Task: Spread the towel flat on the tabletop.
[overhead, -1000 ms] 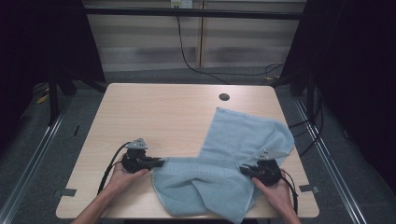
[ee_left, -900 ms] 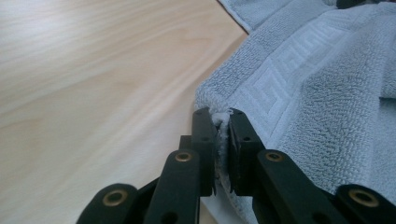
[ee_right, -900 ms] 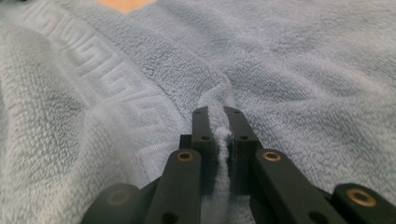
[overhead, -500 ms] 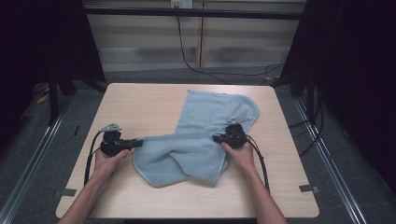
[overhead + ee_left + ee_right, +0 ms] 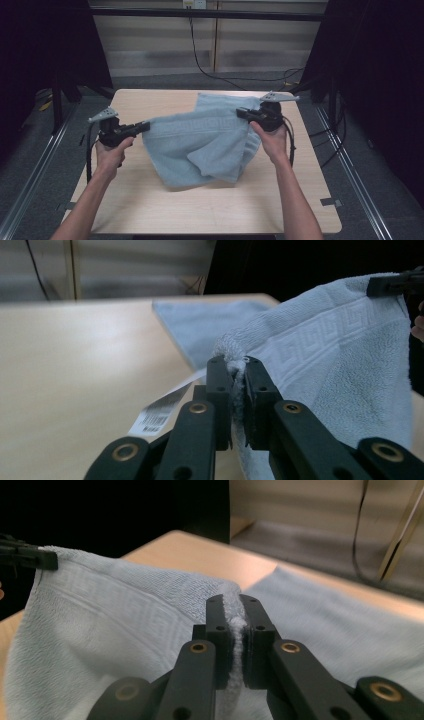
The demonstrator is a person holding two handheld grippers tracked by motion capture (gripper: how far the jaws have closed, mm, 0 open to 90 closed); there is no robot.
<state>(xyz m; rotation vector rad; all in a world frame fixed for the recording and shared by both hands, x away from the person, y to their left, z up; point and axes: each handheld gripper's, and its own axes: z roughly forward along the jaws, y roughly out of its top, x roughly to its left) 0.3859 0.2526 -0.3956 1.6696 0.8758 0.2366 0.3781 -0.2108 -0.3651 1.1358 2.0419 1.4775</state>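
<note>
Left hand-held gripper (image 5: 143, 127) clamped on towel (image 5: 200, 142) corner, right hand-held gripper (image 5: 242, 113) pinching opposite corner. Both moved up and apart since half second ago; edge now stretched above tabletop (image 5: 150, 200), rest draping. Looks like fold incoming.

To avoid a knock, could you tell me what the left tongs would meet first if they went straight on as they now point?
Probably the right tongs: the left tongs, shut on the towel, point along its lifted edge toward them, though depth is unclear.
</note>
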